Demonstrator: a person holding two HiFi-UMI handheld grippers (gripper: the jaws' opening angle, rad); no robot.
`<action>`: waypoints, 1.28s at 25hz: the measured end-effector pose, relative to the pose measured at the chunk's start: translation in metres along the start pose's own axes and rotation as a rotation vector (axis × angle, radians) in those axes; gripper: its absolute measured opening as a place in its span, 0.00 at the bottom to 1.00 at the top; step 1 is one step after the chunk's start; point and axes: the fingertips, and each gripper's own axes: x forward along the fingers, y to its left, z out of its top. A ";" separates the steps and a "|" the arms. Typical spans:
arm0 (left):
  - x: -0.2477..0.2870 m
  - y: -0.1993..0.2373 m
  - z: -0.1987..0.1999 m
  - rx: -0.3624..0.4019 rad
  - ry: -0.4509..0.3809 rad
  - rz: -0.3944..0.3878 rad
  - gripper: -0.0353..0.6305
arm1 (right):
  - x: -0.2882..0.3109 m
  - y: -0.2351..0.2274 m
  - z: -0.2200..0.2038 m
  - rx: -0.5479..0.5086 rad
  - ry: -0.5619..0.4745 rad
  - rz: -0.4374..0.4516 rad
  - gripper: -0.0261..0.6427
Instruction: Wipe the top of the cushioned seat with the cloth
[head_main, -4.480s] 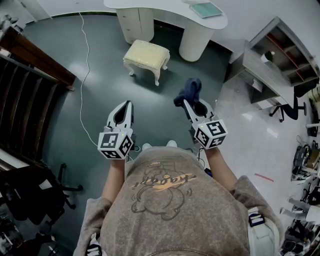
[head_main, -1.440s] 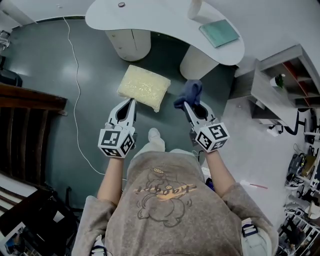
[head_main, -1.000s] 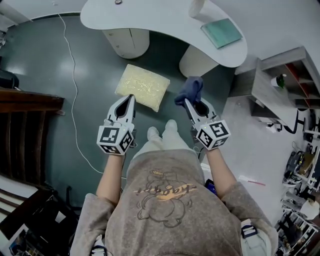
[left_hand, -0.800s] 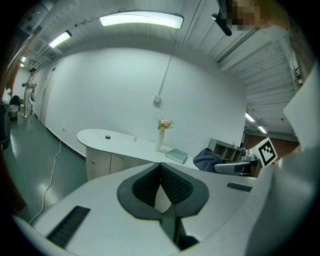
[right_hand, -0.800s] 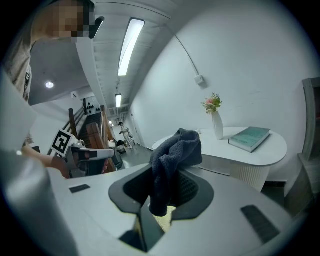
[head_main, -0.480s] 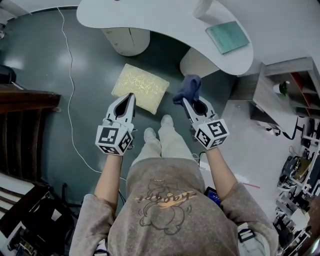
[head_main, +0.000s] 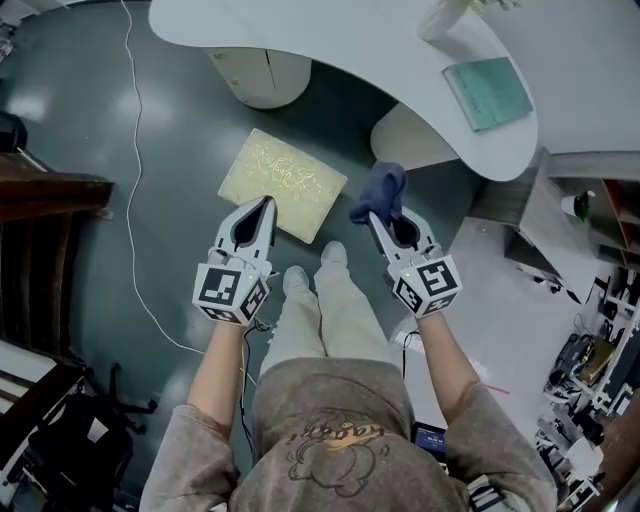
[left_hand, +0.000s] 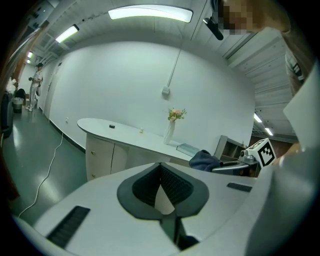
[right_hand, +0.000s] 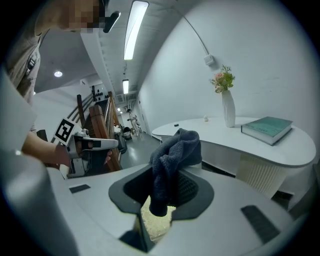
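The cushioned seat (head_main: 281, 184), a pale yellow padded stool, stands on the dark floor in front of the white desk. My left gripper (head_main: 262, 205) hovers over its near edge with its jaws shut and nothing between them. To the right of the seat my right gripper (head_main: 374, 218) is shut on a dark blue cloth (head_main: 381, 190) that bunches up above its jaws. The same cloth (right_hand: 172, 160) fills the middle of the right gripper view, with a bit of the seat (right_hand: 156, 220) showing below it. The left gripper view shows the cloth (left_hand: 205, 160) off to the right.
A curved white desk (head_main: 330, 50) stands just beyond the seat, carrying a teal book (head_main: 489, 91) and a white vase (right_hand: 228, 109) with flowers. A white cable (head_main: 132, 170) runs across the floor at left. Dark wooden furniture (head_main: 45, 195) lies far left, shelving (head_main: 590, 200) at right.
I have stepped closer to the desk: the seat now lies just under both gripper tips, no longer well ahead. Both grippers keep their pose and the cloth stays held.
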 end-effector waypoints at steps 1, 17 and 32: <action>0.004 0.005 -0.005 0.001 -0.001 0.003 0.08 | 0.006 -0.003 -0.005 -0.007 0.005 0.004 0.19; 0.045 0.034 -0.081 -0.013 0.016 0.022 0.08 | 0.072 -0.036 -0.103 -0.088 0.139 0.080 0.19; 0.063 0.044 -0.136 -0.037 0.062 0.040 0.08 | 0.155 -0.100 -0.225 -0.289 0.394 0.104 0.19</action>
